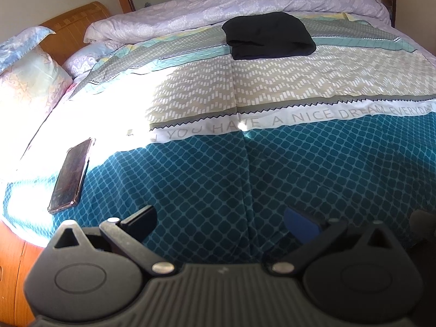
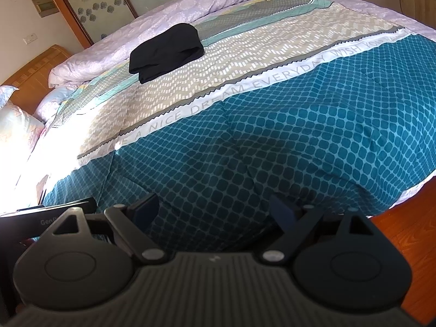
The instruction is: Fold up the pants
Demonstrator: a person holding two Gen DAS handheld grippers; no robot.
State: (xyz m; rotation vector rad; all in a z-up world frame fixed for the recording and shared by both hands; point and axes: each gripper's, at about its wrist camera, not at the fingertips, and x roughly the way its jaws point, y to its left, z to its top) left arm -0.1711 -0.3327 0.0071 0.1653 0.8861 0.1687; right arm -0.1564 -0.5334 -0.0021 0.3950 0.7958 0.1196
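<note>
Left wrist: folded pants [image 1: 268, 35] far beyond both empty, spread claws [image 1: 226, 218] [image 2: 215, 209].

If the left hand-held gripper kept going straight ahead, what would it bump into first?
Probably the bedspread. The left hand-held gripper is open and points over the teal part of the bed, so it would likely meet that fabric first. The folded black pants lie farther back, roughly in line, but depth is hard to judge.
</note>
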